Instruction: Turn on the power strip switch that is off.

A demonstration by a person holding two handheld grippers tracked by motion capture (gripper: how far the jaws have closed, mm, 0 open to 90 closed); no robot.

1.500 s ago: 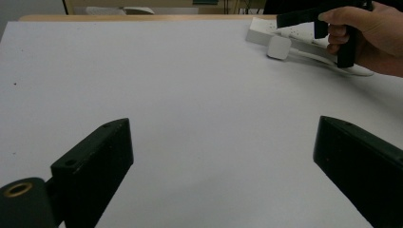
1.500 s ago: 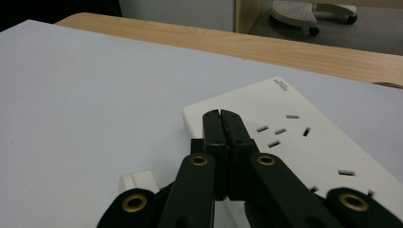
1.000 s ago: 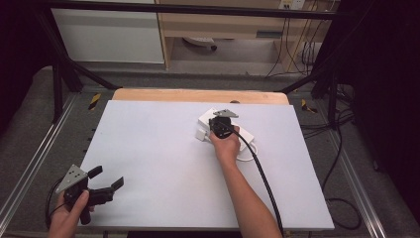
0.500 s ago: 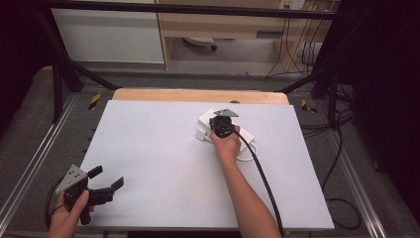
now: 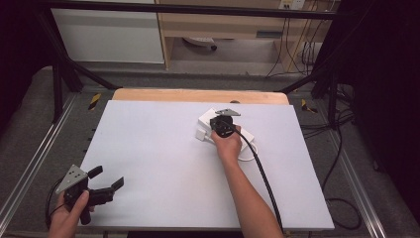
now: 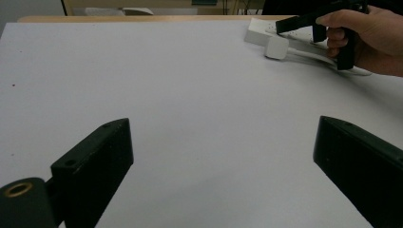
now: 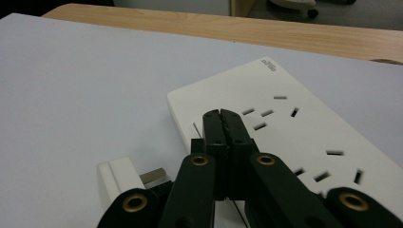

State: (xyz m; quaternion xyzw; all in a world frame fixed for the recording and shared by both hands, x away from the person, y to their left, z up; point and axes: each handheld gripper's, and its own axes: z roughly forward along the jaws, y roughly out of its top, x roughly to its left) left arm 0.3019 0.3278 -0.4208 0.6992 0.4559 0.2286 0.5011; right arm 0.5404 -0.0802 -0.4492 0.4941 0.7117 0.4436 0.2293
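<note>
A white power strip (image 5: 208,118) lies flat on the white table (image 5: 163,163), right of centre and toward the back. My right gripper (image 5: 218,121) is shut, and its tips (image 7: 221,116) rest on top of the power strip (image 7: 285,128) near its end. Nothing sits between the jaws. A white plug (image 7: 119,178) with a metal prong lies loose on the table just beside the strip, and is seen as a small white plug (image 5: 199,134) from above. Near the front left corner my left gripper (image 5: 106,177) is open, its jaws wide apart over bare table (image 6: 221,128). The left gripper view shows the strip (image 6: 259,28), the plug (image 6: 276,47) and the right gripper (image 6: 281,27) far off.
A thin white cord (image 5: 250,151) loops by the strip. The right gripper's black cable (image 5: 262,173) trails back over the table. A wooden edge (image 5: 198,95) borders the far side. Metal rails (image 5: 34,163) run along both sides.
</note>
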